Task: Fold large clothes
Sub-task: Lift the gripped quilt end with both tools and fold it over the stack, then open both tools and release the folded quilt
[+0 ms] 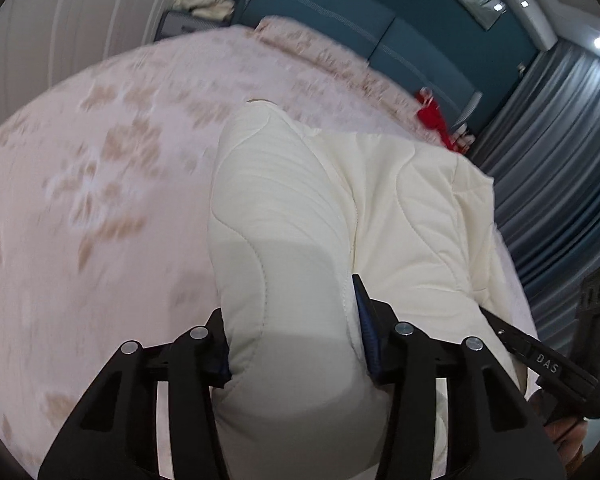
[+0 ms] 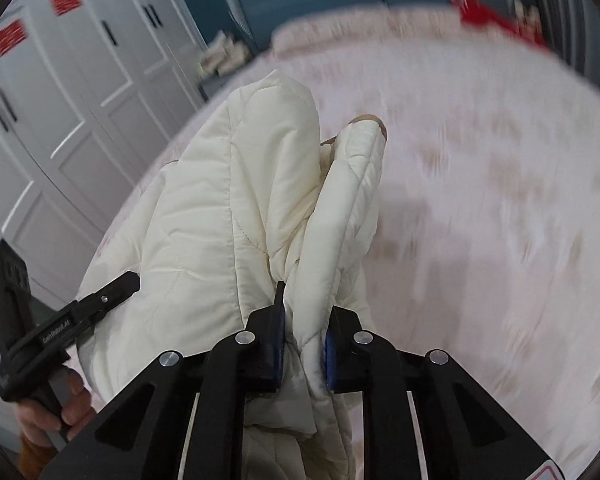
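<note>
Over the bed [image 1: 100, 184], both grippers are pinching the same cream quilted jacket [image 1: 340, 208], which hangs bunched between them, above the bedspread. It's puffy stuff, smooth matte fabric with wavy stitched seams and narrow ribbed channels on the part nearest the left camera.

Left gripper [image 1: 296, 332]: jaws set wide, with a fat padded roll of jacket wedged between the blue-lined pads [image 1: 366, 332]. The fabric bulges out round on both sides of the fingers.

Right gripper [image 2: 302, 340]: jaws much closer together, squeezing a thinner gathered fold, so the cloth creases sharply there. Above it the jacket stands up in two rounded lobes, one with a thin tan trim at its tip.

Each camera also catches the other gripper off to the side, black plastic with white lettering, clamped on the jacket's edge.

Bedspread is pale pink with blurry tan flower prints, soft-looking and slightly wrinkled. At the far edge sits a teal padded headboard [image 1: 332, 12], something red [image 1: 432, 112] at one far corner, grey pleated curtains [image 1: 548, 148] on one side, and white panelled wardrobe doors [image 2: 60, 100] on the other.
</note>
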